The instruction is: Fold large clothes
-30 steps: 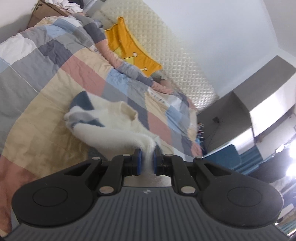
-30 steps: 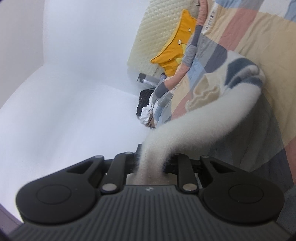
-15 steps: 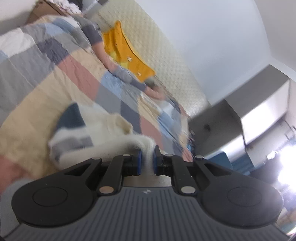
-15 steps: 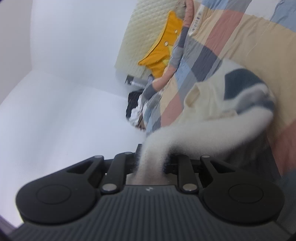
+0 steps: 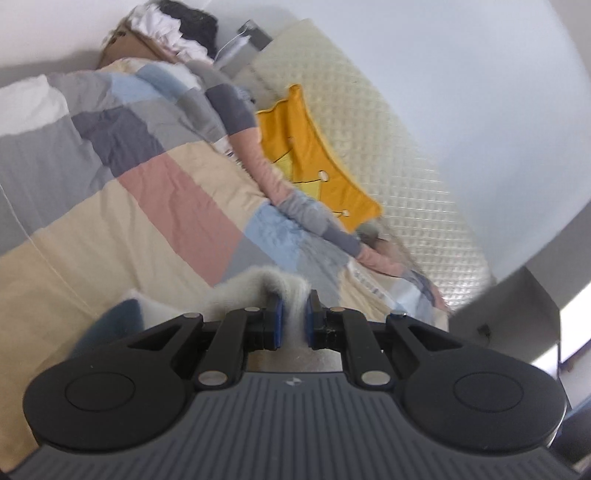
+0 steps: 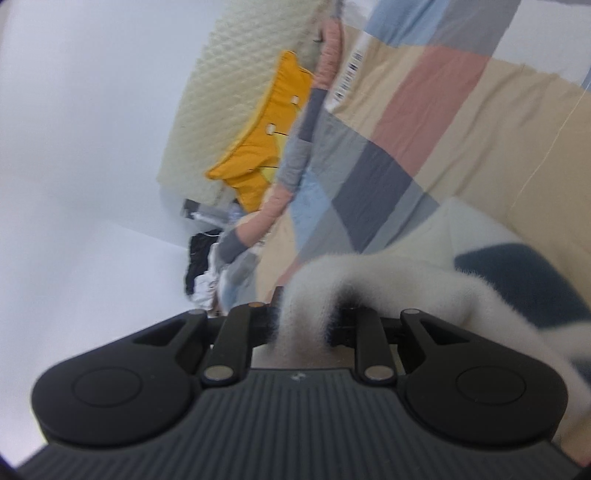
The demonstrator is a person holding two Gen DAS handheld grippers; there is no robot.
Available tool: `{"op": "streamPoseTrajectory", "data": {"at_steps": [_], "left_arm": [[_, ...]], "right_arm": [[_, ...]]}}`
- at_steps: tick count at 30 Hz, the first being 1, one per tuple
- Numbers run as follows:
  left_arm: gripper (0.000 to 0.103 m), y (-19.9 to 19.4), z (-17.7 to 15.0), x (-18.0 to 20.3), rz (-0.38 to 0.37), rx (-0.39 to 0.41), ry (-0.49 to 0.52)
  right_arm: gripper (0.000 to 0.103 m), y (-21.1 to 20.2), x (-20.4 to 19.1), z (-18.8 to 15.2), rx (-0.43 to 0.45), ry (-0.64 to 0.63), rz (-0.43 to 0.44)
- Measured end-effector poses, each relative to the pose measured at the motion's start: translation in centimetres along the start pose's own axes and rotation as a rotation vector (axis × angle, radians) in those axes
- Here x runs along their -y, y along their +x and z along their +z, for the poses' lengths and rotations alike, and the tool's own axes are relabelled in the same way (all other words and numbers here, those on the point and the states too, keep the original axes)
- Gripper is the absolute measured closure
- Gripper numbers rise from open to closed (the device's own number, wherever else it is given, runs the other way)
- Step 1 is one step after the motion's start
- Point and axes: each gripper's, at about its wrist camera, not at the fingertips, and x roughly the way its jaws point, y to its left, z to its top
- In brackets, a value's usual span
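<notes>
A fluffy white sweater with navy and grey blocks (image 6: 480, 266) lies on the patchwork quilt (image 6: 461, 110) of a bed. My right gripper (image 6: 304, 321) is shut on a white fold of it, which arches up from between the jaws. My left gripper (image 5: 293, 321) is shut on another white edge of the sweater (image 5: 255, 284); a navy patch of it shows just left of the fingers. Most of the sweater is hidden below the left gripper body.
The quilt (image 5: 129, 206) covers the bed. An orange cushion (image 5: 314, 162) leans on the cream quilted headboard (image 5: 388, 147). A pile of clothes (image 5: 170, 22) lies at the far corner. A grey cabinet (image 5: 517, 295) stands at the right.
Both grippers have moved forward over the bed, carrying the sweater's edges toward the headboard side. The sweater now sits closer under both grippers, and less of it shows in the left wrist view.
</notes>
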Motion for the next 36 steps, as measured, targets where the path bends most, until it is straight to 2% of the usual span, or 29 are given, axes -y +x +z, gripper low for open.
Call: {"op": "streamPoseTrajectory", "data": {"at_steps": [7, 10, 14, 18, 22, 27, 29, 31, 33, 36], "left_arm": [[0.089, 8.6, 0.0, -3.0, 0.074, -0.051, 0.05], [0.089, 11.8, -0.3, -4.6, 0.08, -0.069, 0.051], [0.089, 15.8, -0.2, -5.8, 0.098, -0.065, 0.077], [0.088, 18.4, -0.6, -7.4, 0.126, -0.056, 0.087], [0.088, 20.8, -1.0, -9.2, 0.156, -0.099, 0.071], [0.085, 21.8, -0.9, -9.8, 0.151, -0.14, 0.069], [0.075, 21.6, -0.9, -9.5, 0.134, -0.15, 0.078], [0.045, 21.0, -0.7, -9.5, 0.091, -0.151, 0.045], [0.041, 19.6, -0.5, -9.5, 0.033, -0.134, -0.022], [0.041, 17.5, -0.1, -9.1, -0.017, -0.094, -0.047]], "right_arm": [[0.08, 5.8, 4.3, 1.3, -0.043, -0.004, -0.051], [0.08, 7.6, 5.6, 1.7, -0.057, -0.02, -0.078], [0.08, 9.4, 6.6, 2.2, -0.056, -0.021, -0.072], [0.08, 11.9, 7.3, 3.0, -0.058, -0.048, -0.074], [0.08, 14.0, 7.7, 2.8, -0.067, -0.086, -0.106], [0.079, 13.7, 7.5, 2.5, -0.057, -0.105, -0.1], [0.072, 13.2, 7.3, 2.4, -0.06, -0.108, -0.092], [0.047, 12.6, 6.7, 2.0, -0.052, -0.131, -0.061], [0.032, 11.6, 5.9, 1.5, -0.034, -0.155, -0.025], [0.031, 10.0, 4.4, 0.8, -0.034, -0.203, 0.023]]}}
